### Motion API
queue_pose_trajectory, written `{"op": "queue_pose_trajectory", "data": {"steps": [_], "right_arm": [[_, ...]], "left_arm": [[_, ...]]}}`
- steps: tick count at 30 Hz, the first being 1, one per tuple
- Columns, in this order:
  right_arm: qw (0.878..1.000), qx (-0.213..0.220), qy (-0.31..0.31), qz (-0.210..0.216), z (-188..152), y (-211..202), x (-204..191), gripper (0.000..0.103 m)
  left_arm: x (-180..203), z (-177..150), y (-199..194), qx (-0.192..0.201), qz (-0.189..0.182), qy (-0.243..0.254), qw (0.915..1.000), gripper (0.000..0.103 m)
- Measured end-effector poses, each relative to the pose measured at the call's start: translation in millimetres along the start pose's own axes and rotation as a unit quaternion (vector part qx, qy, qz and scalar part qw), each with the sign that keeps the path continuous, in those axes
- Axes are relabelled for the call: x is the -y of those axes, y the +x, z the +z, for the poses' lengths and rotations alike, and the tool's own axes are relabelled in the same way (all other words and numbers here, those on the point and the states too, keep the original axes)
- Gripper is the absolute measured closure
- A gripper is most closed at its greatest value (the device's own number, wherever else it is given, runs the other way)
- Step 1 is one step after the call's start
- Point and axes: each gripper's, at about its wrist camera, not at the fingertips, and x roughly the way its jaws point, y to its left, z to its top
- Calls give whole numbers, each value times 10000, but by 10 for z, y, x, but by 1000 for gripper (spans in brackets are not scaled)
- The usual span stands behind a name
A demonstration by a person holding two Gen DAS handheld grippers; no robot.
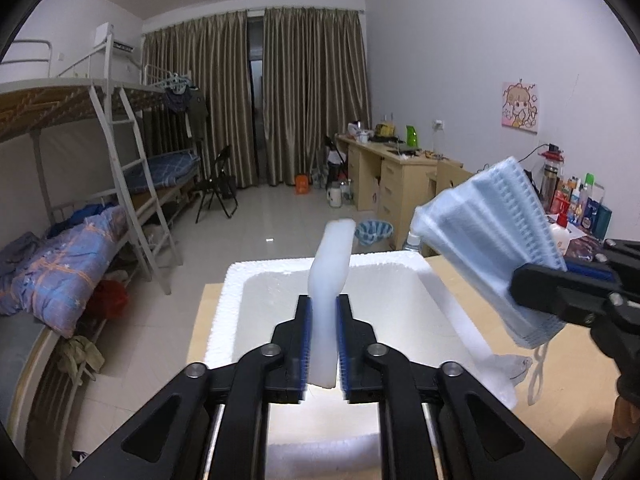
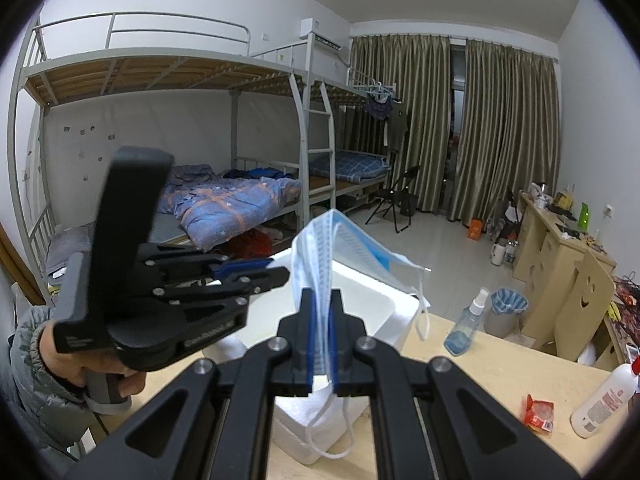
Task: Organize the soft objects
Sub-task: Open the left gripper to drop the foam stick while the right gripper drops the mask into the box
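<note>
Counted: two black hand-held grippers with blue pads, one white oblong foam sponge block, one stack of pale blue pleated face masks with white ear loops, one white polystyrene foam box.

Left gripper [image 1: 324,332] set narrow, pads against both faces of the white sponge block [image 1: 330,280]; whether still pressing firmly cannot be told. Block held upright, long axis vertical and leaning slightly away, top end above the far rim of the box, lower end hanging below the pads over the box opening.

Right gripper [image 2: 321,336] clamped tight on the stack of face masks [image 2: 344,248]. Stack fanned upward and to the right from the pads, long axis tilted; ear loops dangling below the pads and beside the box's right edge.

White foam box [image 1: 236,280] open-topped, standing on a light wooden table [image 2: 480,364]; interior as far as visible shows only bare white walls. Masks held above the box's right side, not inside.

Also on the table: one clear spray bottle with blue liquid [image 2: 466,320], one white squeeze bottle with red print [image 2: 604,400], one small red packet [image 2: 538,410]. A hand in a grey sleeve [image 2: 76,364] grasping the left gripper's handle.
</note>
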Motion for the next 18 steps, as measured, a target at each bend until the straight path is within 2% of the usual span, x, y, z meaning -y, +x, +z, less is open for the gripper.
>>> {"op": "queue_pose_trajectory", "data": {"steps": [3,4,5,6,7,8,11,18], "right_arm": [[10000,-20,29,2,-1,17,29,95],[10000,-38,40,5,-3,27,34,95],[10000,-47,40,-2,-1,40,35,95],[10000,-58,44,-8,-3,47,36,95],[10000,-67,50,-2,13,61,34,95],[10000,-79,58,-2,17,68,31,95],[9999,-98,55,0,48,99,18,95],[9999,-122,2,77,109,181,-32,95]], "left_arm": [[9,-9,57,-7,40,6,10000,77],[22,-7,67,9,87,21,10000,68],[9,-14,50,43,118,38,9999,51],[11,-11,44,73,149,50,9998,40],[18,-15,27,119,220,74,9997,18],[21,-17,3,170,303,87,9994,5],[9,-35,-115,406,484,34,9980,0],[-174,-110,-345,556,645,-256,9960,0]]}}
